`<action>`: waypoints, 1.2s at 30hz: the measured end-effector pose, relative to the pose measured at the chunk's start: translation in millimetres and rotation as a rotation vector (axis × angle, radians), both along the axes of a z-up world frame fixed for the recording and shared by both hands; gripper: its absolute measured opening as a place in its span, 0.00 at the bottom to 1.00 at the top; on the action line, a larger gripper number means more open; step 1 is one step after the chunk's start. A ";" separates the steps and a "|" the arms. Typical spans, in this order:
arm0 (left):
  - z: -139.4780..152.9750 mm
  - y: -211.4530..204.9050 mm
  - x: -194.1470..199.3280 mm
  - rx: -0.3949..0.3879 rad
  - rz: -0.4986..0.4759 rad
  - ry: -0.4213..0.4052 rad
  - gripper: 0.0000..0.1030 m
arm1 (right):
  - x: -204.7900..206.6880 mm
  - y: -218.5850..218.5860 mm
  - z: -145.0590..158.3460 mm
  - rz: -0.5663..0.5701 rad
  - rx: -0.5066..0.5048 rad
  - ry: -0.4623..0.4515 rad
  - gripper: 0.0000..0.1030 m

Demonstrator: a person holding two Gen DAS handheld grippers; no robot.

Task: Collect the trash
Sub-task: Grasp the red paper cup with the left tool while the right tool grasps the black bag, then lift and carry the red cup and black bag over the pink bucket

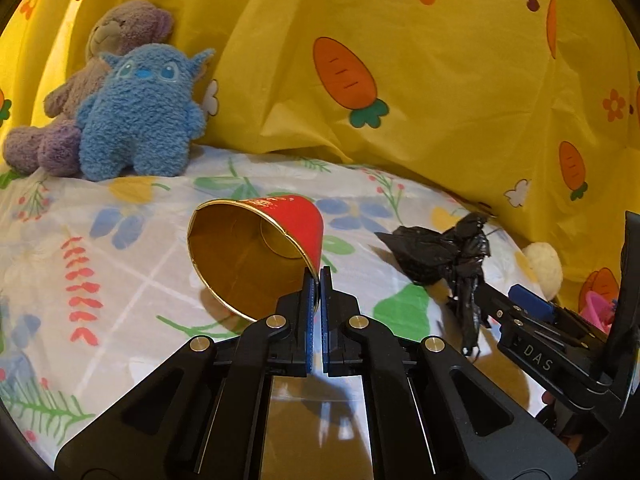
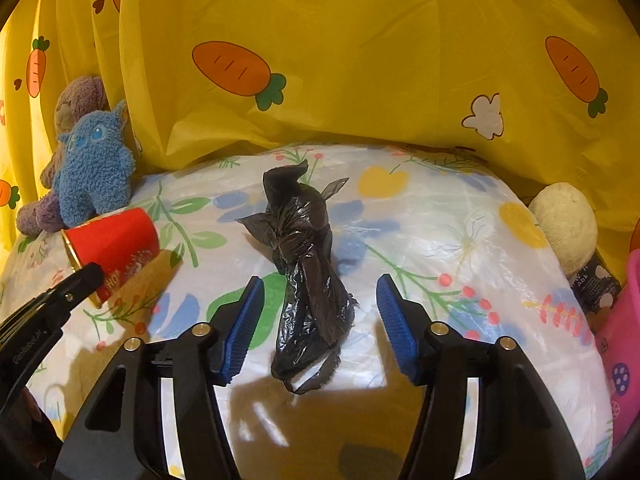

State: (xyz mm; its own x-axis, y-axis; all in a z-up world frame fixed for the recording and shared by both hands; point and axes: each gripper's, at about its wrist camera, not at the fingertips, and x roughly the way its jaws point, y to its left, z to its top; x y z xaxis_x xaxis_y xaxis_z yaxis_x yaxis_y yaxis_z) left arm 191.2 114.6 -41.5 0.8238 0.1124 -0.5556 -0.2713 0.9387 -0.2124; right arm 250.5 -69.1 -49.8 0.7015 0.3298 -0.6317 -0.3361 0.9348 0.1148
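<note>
A red paper cup (image 1: pixel 260 252) with a gold inside lies tipped over, its mouth towards the left wrist camera. My left gripper (image 1: pixel 319 276) is shut on the cup's gold rim, one pad inside and one outside. The same cup (image 2: pixel 116 248) shows at the left of the right wrist view, with a black finger of the left gripper at its rim. A crumpled black plastic bag (image 2: pixel 308 264) lies on the floral sheet, between the blue pads of my right gripper (image 2: pixel 320 300). Those pads stand apart from the bag on both sides. The bag (image 1: pixel 444 256) also lies right of the cup.
A blue plush toy (image 1: pixel 140 116) and a purple plush bear (image 1: pixel 100 60) lean on the yellow carrot-print curtain (image 1: pixel 440 80) at back left. A cream plush ball (image 2: pixel 564 224) and a pink container (image 2: pixel 624 320) sit at the right edge of the floral sheet (image 2: pixel 460 220).
</note>
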 end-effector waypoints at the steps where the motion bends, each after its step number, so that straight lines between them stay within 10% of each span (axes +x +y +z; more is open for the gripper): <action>1: -0.5 2.8 0.5 -0.006 0.005 0.005 0.02 | 2.5 2.0 -2.1 0.000 0.003 0.010 0.54; 23: -5.7 3.8 -0.4 -0.005 -0.005 0.018 0.02 | 22.0 9.4 -21.4 0.006 0.010 0.106 0.17; 36: -7.1 -6.9 1.4 0.024 -0.055 0.025 0.02 | -17.0 -50.8 14.2 -0.065 0.145 -0.013 0.12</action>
